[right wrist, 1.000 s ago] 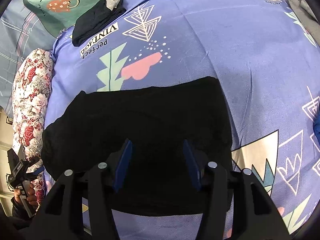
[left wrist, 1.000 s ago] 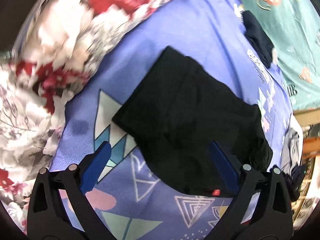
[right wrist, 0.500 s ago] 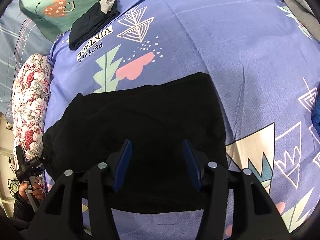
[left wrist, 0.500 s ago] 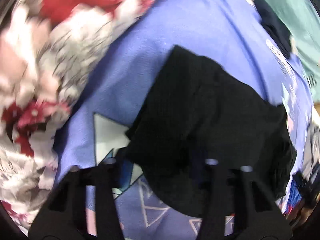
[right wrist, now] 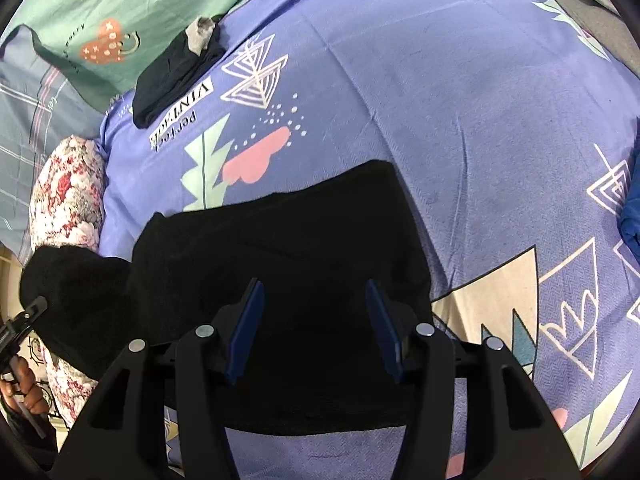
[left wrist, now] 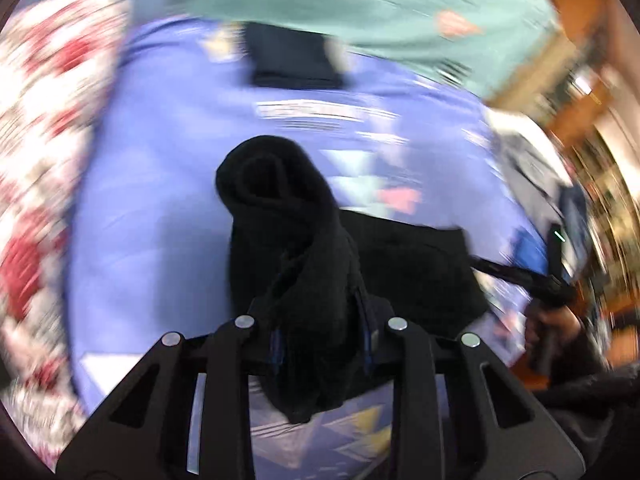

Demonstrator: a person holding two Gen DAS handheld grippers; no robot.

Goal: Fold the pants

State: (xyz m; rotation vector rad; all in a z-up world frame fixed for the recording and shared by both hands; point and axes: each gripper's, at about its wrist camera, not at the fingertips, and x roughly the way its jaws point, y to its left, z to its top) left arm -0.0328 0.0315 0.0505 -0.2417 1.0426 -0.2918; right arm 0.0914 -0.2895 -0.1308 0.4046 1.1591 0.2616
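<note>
Black pants (right wrist: 280,240) lie folded across the purple patterned bedsheet (right wrist: 460,100). In the blurred left wrist view, my left gripper (left wrist: 320,320) has its jaws closing on a bunched end of the pants (left wrist: 276,200), which is lifted off the sheet and drapes over the fingers. That raised end (right wrist: 72,280) shows at the left in the right wrist view, above a hand (right wrist: 24,384). My right gripper (right wrist: 313,286) stands open over the middle of the pants, its blue pads (right wrist: 248,320) apart with only flat cloth below them.
A folded dark garment (right wrist: 176,76) lies by the teal pillow (right wrist: 100,20) at the far end. A floral pillow (right wrist: 64,192) borders the left side. A grey garment (right wrist: 592,12) and a blue one (right wrist: 632,208) lie on the right.
My left gripper went from wide open over the pants' end to closed on it, then rose and rolled with the cloth. My right gripper stayed where it was.
</note>
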